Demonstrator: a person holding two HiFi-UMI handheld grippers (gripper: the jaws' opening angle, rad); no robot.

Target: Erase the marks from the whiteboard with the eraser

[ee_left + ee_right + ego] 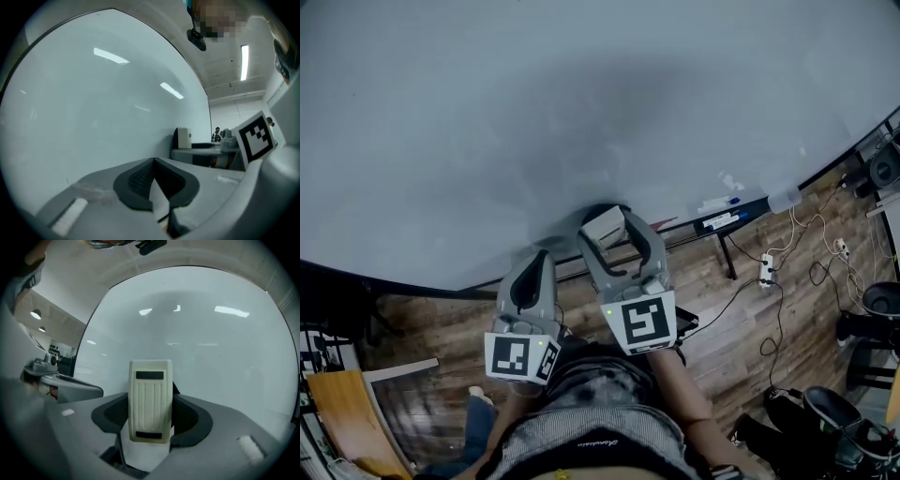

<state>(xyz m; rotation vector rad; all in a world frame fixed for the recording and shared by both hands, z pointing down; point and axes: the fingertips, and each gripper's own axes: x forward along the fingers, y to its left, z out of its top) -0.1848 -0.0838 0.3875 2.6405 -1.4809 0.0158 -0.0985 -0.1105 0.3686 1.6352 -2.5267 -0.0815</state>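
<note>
Wiping step, by the look of it. Holds the eraser (150, 399) tight in the right hand-held gripper (151, 417), jaws clamped on its two long sides. Sits low by the bottom edge of the whiteboard (581, 103), near the middle; touching or not, can't tell. Left hand-held gripper (153, 183): pressed together w/ nothing in it, just beside the right one.

To do it well: press the soft side flat on the board, no tilt, & rub slow across the faint grey patch (675, 103). No clear marks to see otherwise.

Stands upright in the right gripper view: long axis up & down, ribbed back toward the camera, so prob. soft side toward the board.
</note>
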